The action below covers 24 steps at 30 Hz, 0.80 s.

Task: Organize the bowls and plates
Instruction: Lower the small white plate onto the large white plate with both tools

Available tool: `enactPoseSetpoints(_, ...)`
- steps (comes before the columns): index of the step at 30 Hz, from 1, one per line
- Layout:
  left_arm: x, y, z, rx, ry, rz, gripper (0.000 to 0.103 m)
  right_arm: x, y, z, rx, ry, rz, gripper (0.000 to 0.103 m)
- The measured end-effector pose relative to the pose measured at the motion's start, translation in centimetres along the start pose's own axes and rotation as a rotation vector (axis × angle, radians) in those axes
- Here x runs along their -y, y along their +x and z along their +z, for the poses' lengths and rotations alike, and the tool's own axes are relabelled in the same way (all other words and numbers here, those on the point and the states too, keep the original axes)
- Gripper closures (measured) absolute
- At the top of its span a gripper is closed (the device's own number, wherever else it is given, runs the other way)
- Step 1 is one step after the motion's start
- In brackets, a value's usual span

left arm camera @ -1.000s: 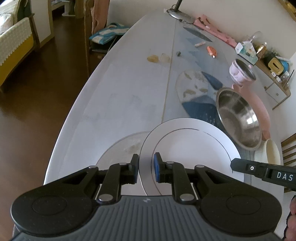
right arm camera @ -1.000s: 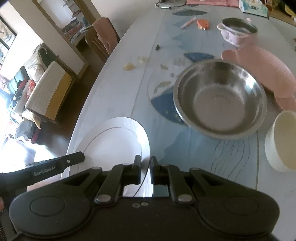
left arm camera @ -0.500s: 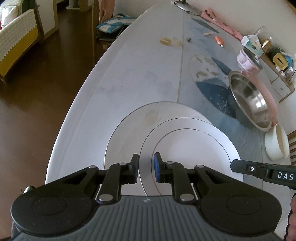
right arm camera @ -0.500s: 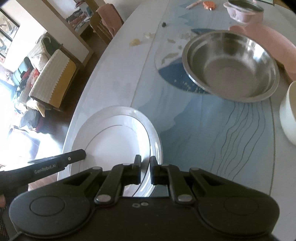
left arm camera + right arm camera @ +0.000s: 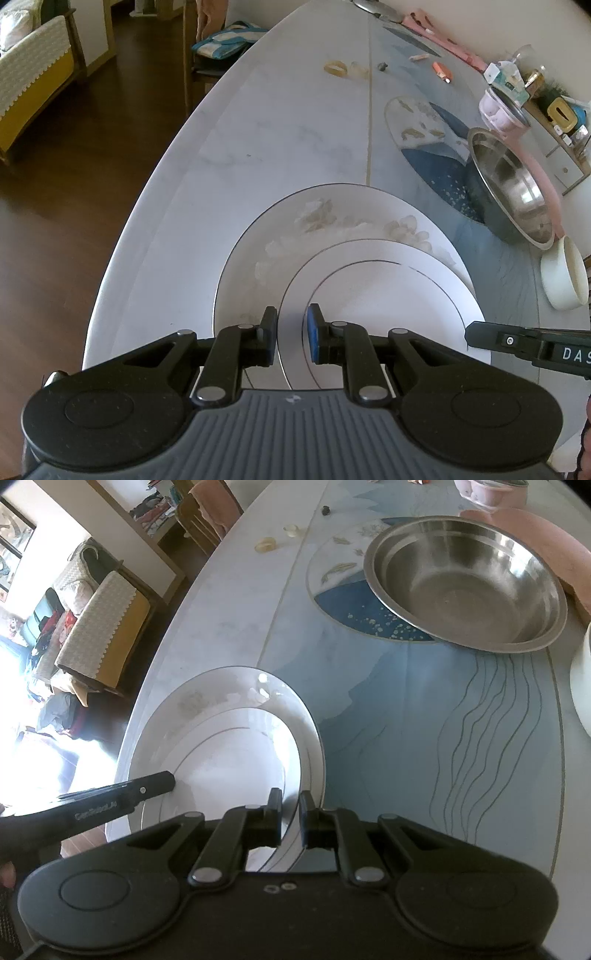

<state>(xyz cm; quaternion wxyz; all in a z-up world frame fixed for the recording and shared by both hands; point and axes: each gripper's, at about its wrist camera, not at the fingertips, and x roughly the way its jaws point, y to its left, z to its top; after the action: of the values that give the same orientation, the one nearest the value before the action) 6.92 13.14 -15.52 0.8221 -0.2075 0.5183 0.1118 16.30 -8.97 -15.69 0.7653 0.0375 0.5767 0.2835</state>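
Both tongs grip the same thing: a small round white china plate with a thin dark ring. Left gripper is clamped on its near-left rim; right gripper is clamped on the opposite rim, jaws nearly shut on the thin edge.

Just ahead of and beneath both tongs lies a larger white plate with pale food smears on the white marble-patterned table. The small plate sits low over it, overlapping it on the near side; we cannot tell whether the two already touch.

Judgement: the step in hand is stacking small onto large. To do it well, we keep both rims level, centre the small plate inside the big one's rim, and loosen both grips together only once it rests flat, so it doesn't slide on the smears.

Ahead and right of the tongs: a wide stainless steel bowl and a cream bowl, well clear.
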Motion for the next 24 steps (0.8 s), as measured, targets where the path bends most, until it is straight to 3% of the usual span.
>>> enactPoseSetpoints(24, -0.2, -0.3, 0.2, 0.035, 0.044, 0.032, 0.087, 0.2, 1.4, -0.1, 0.006, -0.005, 0.006, 0.095)
